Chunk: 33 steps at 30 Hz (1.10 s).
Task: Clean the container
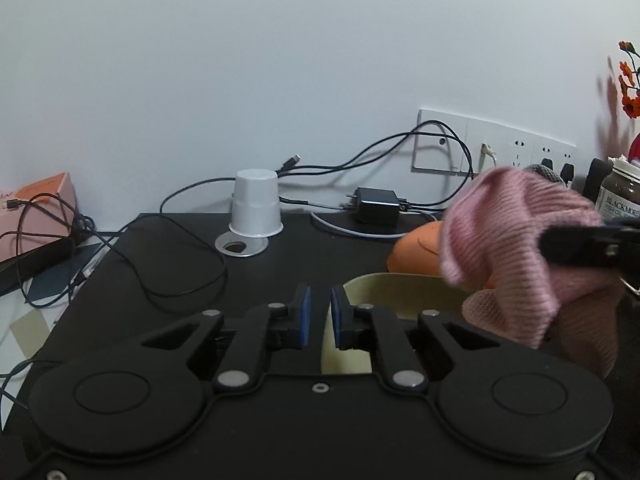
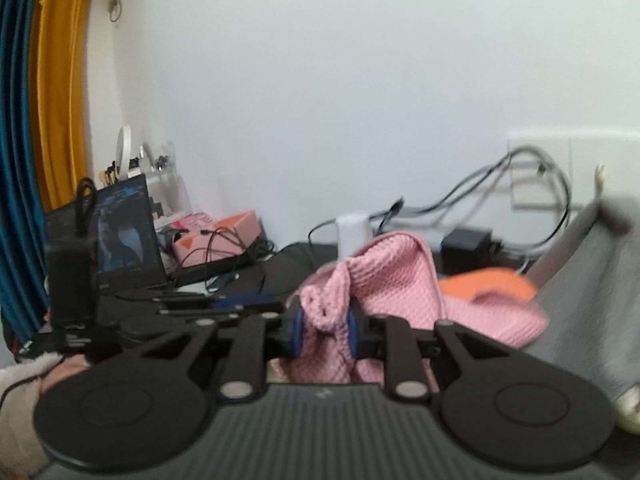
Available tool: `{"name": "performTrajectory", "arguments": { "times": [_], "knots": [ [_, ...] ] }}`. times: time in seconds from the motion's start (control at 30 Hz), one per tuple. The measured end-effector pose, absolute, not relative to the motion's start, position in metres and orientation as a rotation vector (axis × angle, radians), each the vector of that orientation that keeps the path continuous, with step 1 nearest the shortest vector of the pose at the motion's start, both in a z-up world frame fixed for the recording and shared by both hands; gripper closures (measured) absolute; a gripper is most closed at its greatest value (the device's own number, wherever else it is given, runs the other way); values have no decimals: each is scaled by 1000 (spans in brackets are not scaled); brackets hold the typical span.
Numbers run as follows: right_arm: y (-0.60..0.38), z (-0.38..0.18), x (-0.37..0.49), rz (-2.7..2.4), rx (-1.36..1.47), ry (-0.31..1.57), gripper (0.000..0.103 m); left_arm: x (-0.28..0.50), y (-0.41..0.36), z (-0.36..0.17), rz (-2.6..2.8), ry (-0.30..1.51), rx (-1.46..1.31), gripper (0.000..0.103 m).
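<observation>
A cream container sits on the black desk just ahead of my left gripper. The left jaws are closed on the container's near wall, which passes between the blue pads. My right gripper is shut on a pink knitted cloth, which bunches up between its pads. In the left wrist view the cloth hangs from the right gripper's finger over the container's right side. The container's inside is mostly hidden.
An orange object lies behind the container. An upturned white cup, a black charger and loose cables lie on the desk. A brown jar stands far right. A laptop and pink box lie left.
</observation>
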State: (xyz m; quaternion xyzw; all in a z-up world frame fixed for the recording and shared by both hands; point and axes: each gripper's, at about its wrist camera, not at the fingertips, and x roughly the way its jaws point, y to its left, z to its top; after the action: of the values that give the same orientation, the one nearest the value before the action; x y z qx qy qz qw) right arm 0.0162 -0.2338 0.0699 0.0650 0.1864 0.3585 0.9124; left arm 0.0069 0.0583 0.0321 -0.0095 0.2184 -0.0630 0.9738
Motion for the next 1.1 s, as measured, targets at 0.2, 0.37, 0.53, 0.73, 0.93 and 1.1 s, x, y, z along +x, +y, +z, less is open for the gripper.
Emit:
{"name": "performTrajectory", "arguments": {
  "times": [0.2,0.37,0.53,0.73,0.93,1.1],
  "knots": [
    [-227,60,0,806,-50,457,83,7,57,30,-120,450,-10,91],
    [-208,35,12,822,-121,576,83,4,54,33,-143,436,-3,83],
    [-215,29,19,824,-45,624,82,2,49,32,-165,434,2,54],
    [-208,28,14,868,-37,619,82,1,49,33,-180,438,-14,54],
    [-199,29,1,944,-102,592,82,7,59,34,-183,476,-70,55],
    [-201,28,-2,957,-127,575,82,12,65,31,-198,513,-120,56]
  ]
}}
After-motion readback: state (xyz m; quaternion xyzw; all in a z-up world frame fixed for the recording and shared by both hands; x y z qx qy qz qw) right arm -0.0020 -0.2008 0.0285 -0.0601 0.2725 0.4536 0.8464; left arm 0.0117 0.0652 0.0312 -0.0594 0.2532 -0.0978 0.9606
